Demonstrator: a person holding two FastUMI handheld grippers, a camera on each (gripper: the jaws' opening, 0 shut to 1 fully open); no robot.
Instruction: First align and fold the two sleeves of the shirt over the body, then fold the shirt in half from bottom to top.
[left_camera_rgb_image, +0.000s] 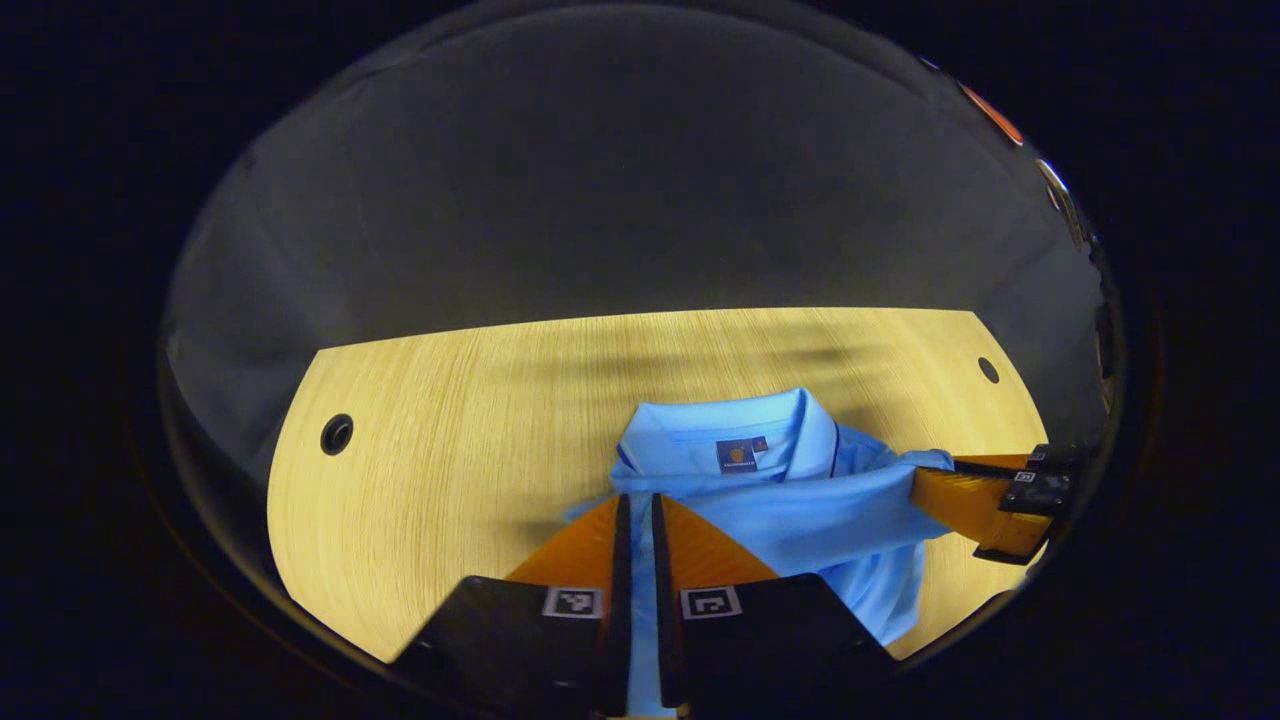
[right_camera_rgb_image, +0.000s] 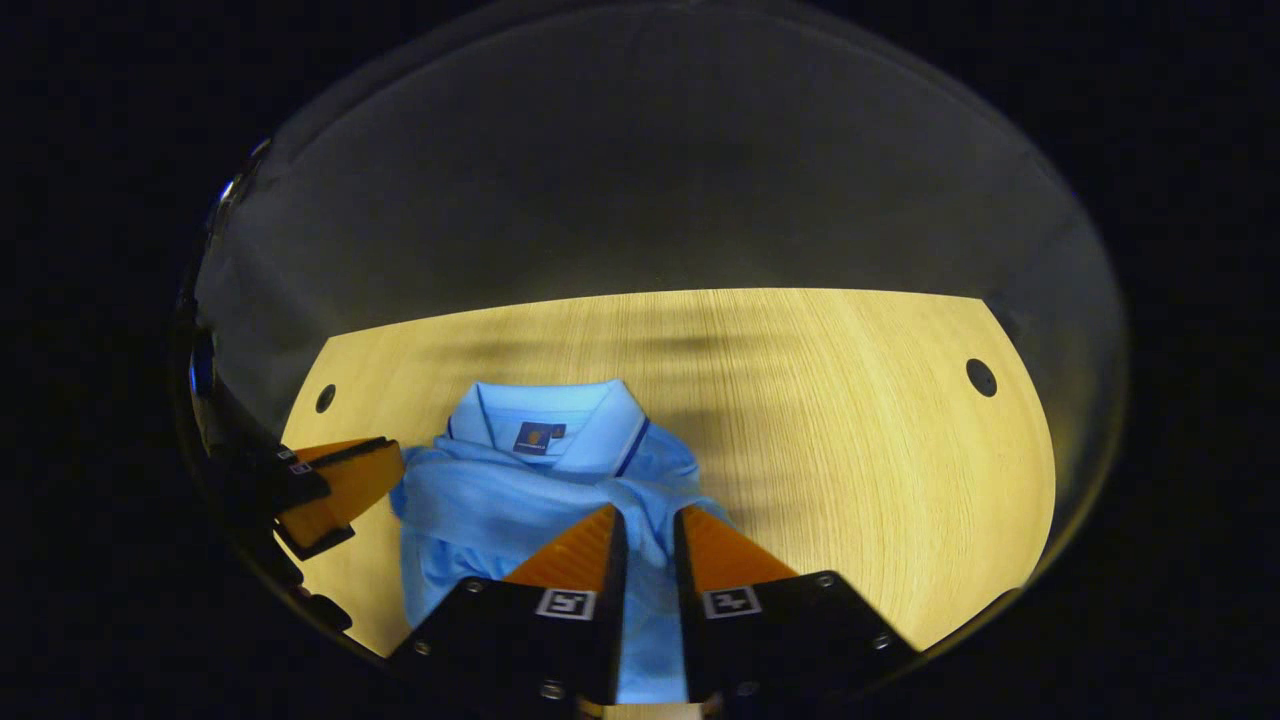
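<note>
Left gripper view puts your left tool (left_camera_rgb_image: 640, 505) at the bottom, fingers nearly together and pinching blue fabric of the shirt (left_camera_rgb_image: 780, 480), which lies on the desk (left_camera_rgb_image: 450, 450). Right of it, your right tool (left_camera_rgb_image: 945, 470) clamps a sleeve, drawn across the body below the collar (left_camera_rgb_image: 740, 425).

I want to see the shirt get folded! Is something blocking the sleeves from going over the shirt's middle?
Nothing visible does. The blue shirt lies on the wooden table, and each hand-held gripper, left and right, already has cloth between its fingers, sleeves drawn across the body.
</note>
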